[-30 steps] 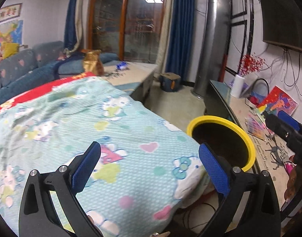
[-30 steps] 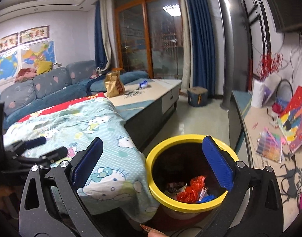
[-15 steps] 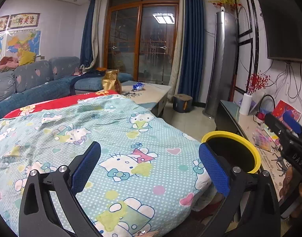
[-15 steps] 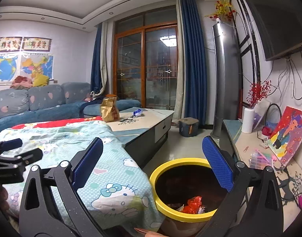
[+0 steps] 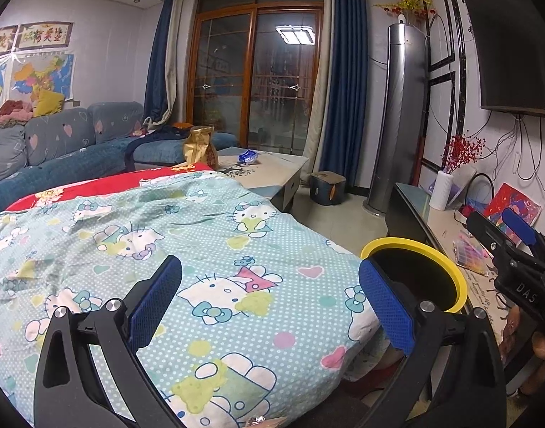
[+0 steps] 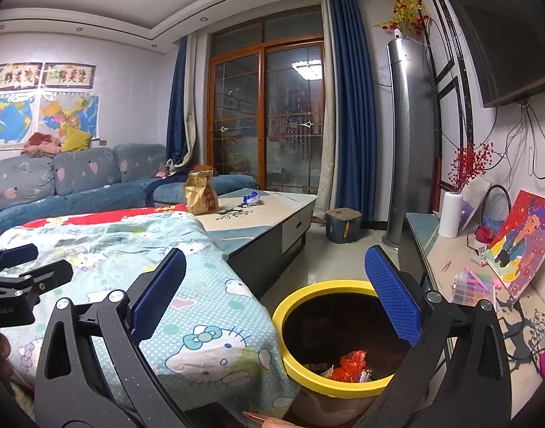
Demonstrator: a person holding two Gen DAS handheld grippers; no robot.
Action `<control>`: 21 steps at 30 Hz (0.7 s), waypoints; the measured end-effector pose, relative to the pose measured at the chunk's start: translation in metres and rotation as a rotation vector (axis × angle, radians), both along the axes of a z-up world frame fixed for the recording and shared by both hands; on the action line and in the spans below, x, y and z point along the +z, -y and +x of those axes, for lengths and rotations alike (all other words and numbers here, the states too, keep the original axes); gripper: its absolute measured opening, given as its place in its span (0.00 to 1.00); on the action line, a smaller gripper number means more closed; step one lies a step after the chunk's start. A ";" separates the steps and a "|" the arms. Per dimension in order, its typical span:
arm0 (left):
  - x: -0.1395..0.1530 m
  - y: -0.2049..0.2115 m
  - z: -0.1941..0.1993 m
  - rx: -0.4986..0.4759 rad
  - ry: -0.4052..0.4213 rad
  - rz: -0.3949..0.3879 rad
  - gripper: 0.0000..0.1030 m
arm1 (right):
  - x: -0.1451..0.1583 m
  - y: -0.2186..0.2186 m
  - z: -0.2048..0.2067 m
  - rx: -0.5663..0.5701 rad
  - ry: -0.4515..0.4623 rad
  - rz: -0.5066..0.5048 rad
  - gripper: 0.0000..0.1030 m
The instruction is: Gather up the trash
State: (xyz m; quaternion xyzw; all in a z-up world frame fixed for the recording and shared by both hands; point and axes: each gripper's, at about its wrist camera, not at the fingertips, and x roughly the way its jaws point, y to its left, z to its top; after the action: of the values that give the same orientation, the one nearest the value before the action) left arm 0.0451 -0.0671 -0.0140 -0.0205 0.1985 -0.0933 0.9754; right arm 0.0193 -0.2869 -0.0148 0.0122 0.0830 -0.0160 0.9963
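Both grippers are hanging wide apart with nothing between their blue pads: the left gripper (image 5: 270,296) is looking out over the cartoon-cat blanket (image 5: 201,249), and the right gripper (image 6: 276,296) is sitting above the near edge of the yellow-rimmed bin (image 6: 301,296).

Going down in size, the blanket is covering the near end of the low table (image 6: 272,214), and its surface is showing no litter. The bin is standing on the floor just beside the blanket's hanging edge, already holding red wrappers (image 6: 351,362) and other scraps. On the bare far end of the table, a crumpled brown paper bag (image 6: 200,192) is standing upright, with a small blue-and-white wrapper (image 6: 251,198) lying near it; these look like the trash left to collect.

The bag is likely light and soft, crushing easily, so pinching its folded top should be the surest hold. The wrapper is probably thin and slippery film, best caught across its bunched middle.

Compared with a second ago, both cameras are pointing higher and sitting further back: more ceiling and room are showing, and the bin is appearing smaller and lower in both views, with less of its contents visible in the right one.
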 end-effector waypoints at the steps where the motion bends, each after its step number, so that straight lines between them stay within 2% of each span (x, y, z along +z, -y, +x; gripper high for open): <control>1: 0.000 0.000 0.000 0.000 -0.001 -0.001 0.94 | 0.000 0.000 0.000 -0.001 0.000 0.001 0.90; 21: -0.002 0.003 0.000 -0.004 -0.001 0.001 0.94 | -0.003 0.003 0.001 -0.012 0.005 0.005 0.90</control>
State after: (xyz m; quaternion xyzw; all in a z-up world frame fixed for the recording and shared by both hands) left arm 0.0453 -0.0697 -0.0161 -0.0196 0.1991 -0.0950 0.9752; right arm 0.0203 -0.2899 -0.0179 0.0151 0.0803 -0.0216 0.9964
